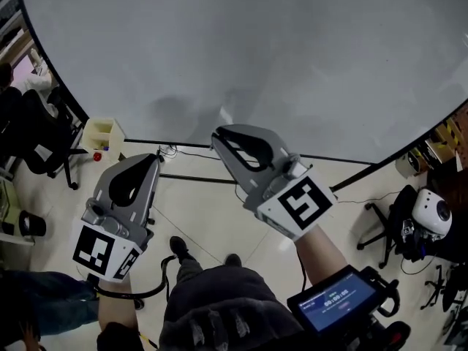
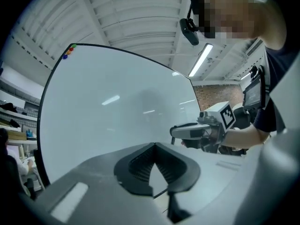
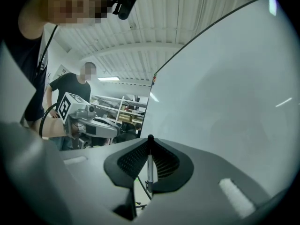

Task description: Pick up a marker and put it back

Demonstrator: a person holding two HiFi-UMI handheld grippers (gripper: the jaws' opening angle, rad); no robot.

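Marker (image 3: 149, 165), slim and pale with a dark cap end, stands upright in the right gripper (image 3: 150, 138), whose jaws are clamped on it. In the head view, a small pale end shows just past the tips of that right gripper (image 1: 218, 133), close to the whiteboard (image 1: 278, 50). The left gripper (image 2: 155, 145) has its jaws pressed together at the tips with nothing between them. From the head view it sits lower and to the left (image 1: 154, 158), apart from the right one, and both point at the board's lower edge. The whiteboard fills the far side of the scene, and its surface looks blank. A small cream box (image 1: 102, 134) stands on the floor near the board's left end. An office chair (image 1: 44, 137) is further left. A device with a blue screen (image 1: 340, 298) is strapped to the person's right forearm.
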